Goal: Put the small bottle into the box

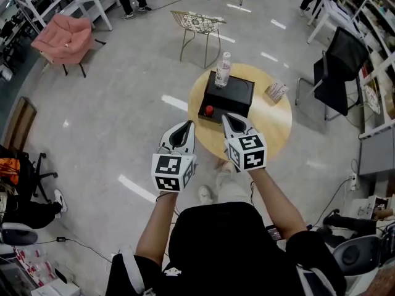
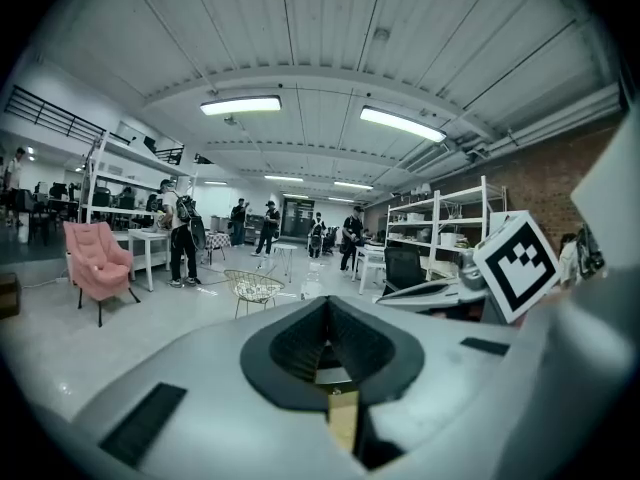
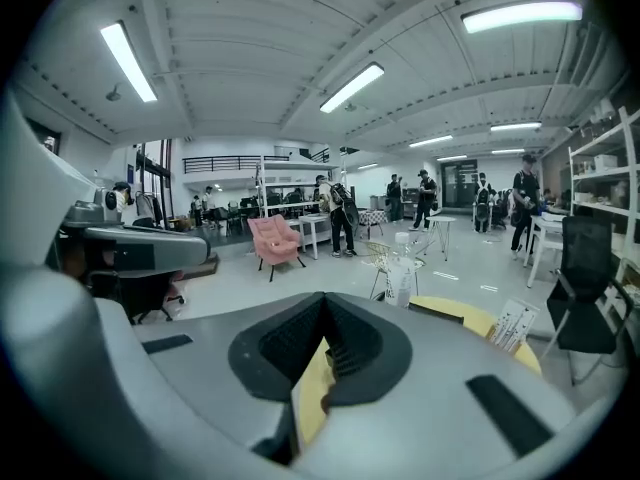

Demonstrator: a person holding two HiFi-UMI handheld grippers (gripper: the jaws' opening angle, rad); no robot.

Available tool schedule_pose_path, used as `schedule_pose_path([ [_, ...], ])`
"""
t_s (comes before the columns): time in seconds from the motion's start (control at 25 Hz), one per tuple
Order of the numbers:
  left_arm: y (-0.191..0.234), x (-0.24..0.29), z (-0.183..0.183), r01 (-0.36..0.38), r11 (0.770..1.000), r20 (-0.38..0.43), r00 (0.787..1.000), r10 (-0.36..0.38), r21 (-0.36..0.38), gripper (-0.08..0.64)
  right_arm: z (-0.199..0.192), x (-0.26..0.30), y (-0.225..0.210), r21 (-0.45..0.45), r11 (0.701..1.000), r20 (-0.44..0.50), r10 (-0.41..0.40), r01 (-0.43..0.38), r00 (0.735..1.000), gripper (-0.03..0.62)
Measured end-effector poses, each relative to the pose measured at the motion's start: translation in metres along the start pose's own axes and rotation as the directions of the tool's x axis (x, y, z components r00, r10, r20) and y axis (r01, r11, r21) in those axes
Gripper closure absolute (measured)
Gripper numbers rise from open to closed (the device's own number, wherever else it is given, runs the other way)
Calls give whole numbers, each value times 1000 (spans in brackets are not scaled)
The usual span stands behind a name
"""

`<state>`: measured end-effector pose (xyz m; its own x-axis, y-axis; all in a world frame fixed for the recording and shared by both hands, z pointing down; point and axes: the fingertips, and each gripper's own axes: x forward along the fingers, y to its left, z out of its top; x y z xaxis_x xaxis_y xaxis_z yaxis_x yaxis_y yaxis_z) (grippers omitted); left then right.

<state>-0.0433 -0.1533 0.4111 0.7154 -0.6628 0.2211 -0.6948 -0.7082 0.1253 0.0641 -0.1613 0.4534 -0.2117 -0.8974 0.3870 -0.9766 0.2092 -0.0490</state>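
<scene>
A small clear bottle stands upright on the far left corner of a black box, which lies on a round yellow table. The box has a red knob at its near left corner. My left gripper hovers off the table's near left edge, jaws shut and holding nothing. My right gripper is over the table's near edge just short of the box, also shut and holding nothing. The right gripper view shows the bottle and table ahead of the shut jaws; the left gripper view shows the bottle far off.
A small striped packet lies on the table to the right of the box. A wire chair stands beyond the table, a black office chair to its right, and a pink armchair far left. People stand in the background.
</scene>
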Motion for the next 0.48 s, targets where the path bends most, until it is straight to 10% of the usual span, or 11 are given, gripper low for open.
schedule_pose_path([
  [0.48, -25, -8, 21, 41, 999, 55, 998, -41, 14, 548, 16, -40, -9, 5, 999, 64, -40, 40, 997, 590],
])
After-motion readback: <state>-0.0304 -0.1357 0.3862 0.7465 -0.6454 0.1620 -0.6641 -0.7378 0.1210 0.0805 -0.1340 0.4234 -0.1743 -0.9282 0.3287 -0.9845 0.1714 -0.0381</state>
